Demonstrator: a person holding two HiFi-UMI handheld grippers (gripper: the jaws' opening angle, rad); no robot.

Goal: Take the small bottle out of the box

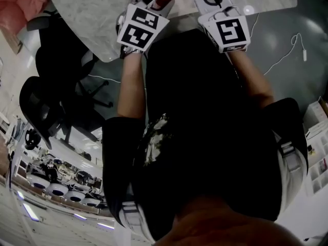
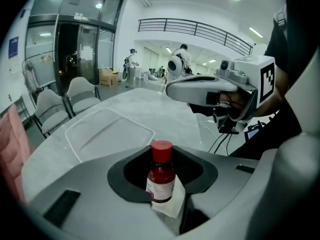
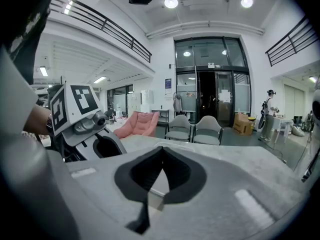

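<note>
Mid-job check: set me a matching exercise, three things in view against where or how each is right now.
Things:
1. small red-capped bottle with white label
2. clear plastic box
3. right gripper

Places or states:
a. jaws together, nothing between them
b. gripped between the jaws of the left gripper
c. lying on the pale marbled table, nothing inside

Pairs: 1-b, 2-c, 3-a
</note>
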